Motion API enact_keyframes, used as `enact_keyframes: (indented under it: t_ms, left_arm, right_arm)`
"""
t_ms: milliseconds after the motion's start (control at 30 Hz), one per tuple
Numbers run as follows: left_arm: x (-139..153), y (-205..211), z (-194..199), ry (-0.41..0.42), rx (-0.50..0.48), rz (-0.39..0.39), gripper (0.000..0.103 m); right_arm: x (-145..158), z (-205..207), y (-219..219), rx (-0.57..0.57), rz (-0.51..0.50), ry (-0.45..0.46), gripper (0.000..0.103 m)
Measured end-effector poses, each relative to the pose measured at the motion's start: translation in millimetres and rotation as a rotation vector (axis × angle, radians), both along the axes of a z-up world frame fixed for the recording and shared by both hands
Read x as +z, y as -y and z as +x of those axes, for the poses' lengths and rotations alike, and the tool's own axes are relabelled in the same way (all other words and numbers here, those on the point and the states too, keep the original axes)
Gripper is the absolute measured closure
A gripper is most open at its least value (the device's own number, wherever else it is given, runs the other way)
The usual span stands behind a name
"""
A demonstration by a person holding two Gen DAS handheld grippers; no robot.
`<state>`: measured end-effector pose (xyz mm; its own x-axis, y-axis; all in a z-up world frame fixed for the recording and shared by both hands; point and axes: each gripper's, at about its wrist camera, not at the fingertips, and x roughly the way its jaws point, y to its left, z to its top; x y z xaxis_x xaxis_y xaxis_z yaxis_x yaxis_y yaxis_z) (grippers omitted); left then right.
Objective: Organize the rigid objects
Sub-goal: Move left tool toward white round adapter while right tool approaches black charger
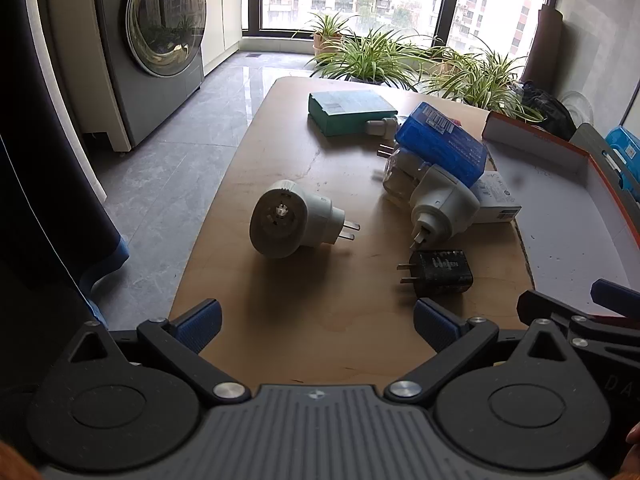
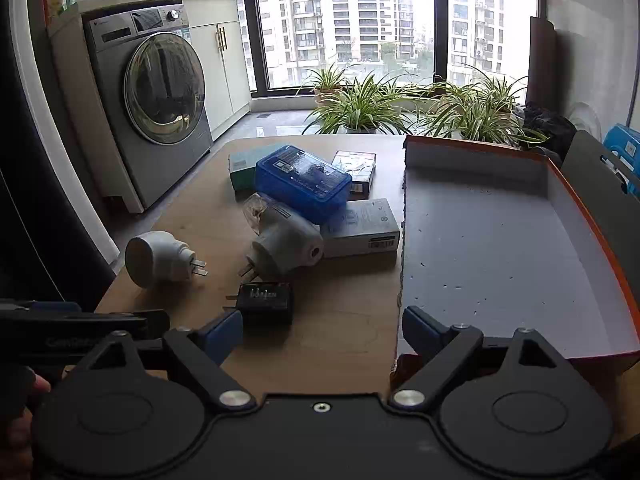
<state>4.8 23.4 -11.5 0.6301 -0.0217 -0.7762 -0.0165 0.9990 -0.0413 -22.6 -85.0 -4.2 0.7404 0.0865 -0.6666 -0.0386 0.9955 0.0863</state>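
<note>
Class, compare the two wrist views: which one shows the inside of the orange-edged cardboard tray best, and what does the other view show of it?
The right wrist view shows the orange-edged cardboard tray best: nearly its whole grey floor, back wall and right rim are visible, with nothing in it. The left wrist view catches only its left portion at the frame's right edge, so most of its interior is cut off.

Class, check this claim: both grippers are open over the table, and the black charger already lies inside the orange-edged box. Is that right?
Not quite. The black charger lies on the table, left of the orange-edged box, as the right wrist view shows. Both grippers, left gripper and right gripper, are open.
</note>
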Motion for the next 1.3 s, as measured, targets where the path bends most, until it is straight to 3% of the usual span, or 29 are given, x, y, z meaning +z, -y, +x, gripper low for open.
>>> enact_keyframes:
  t_ms: [1300]
  left_arm:
    - [-14,-20,22,-0.02,-0.016,0.006,0.0]
  right_arm:
    - [-9,8,-21,-0.009,-0.03,-0.03,0.001]
